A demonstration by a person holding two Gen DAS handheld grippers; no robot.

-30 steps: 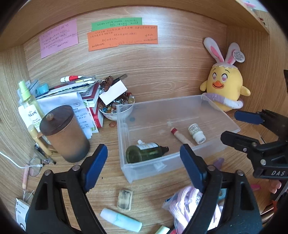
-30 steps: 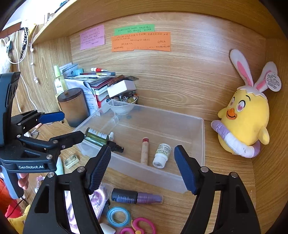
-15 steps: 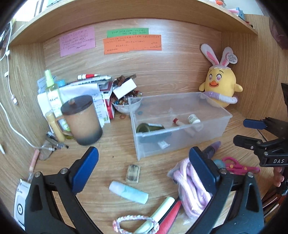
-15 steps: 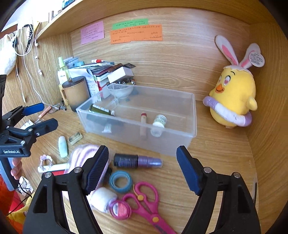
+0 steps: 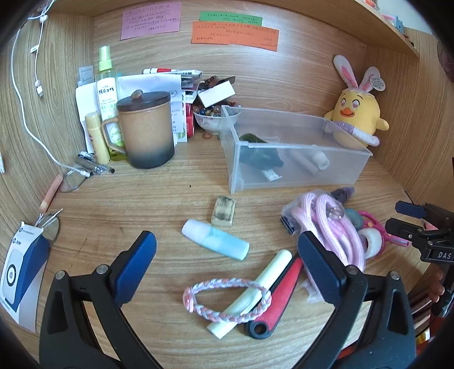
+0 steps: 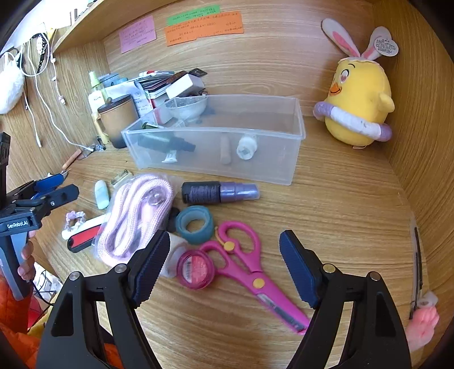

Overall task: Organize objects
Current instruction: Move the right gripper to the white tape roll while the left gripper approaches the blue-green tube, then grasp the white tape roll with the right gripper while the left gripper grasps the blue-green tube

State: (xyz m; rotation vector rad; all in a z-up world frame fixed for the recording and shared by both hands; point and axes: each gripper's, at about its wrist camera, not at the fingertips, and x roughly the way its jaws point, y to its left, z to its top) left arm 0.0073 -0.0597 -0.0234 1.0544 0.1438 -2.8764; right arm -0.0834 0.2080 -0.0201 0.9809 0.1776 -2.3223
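both grippers pulled back from bin [image 5: 295, 159]; left gripper [image 5: 227, 249] wide, right gripper [image 6: 224, 266] empty, apart.

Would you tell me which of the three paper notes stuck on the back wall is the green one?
It is the green note, the narrow strip directly above the wider orange note; the pink note sits apart, further left.

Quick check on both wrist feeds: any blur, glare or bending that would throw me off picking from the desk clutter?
Left wrist: sharp, evenly daylit; fisheye bows the shelf and desk edges; items inside the plastic bin look hazy through its frosted wall. Right wrist: also sharp; scissors and tape roll crisp, soft shadows only; corners vignette black, and the bin's contents are smeared the same way.
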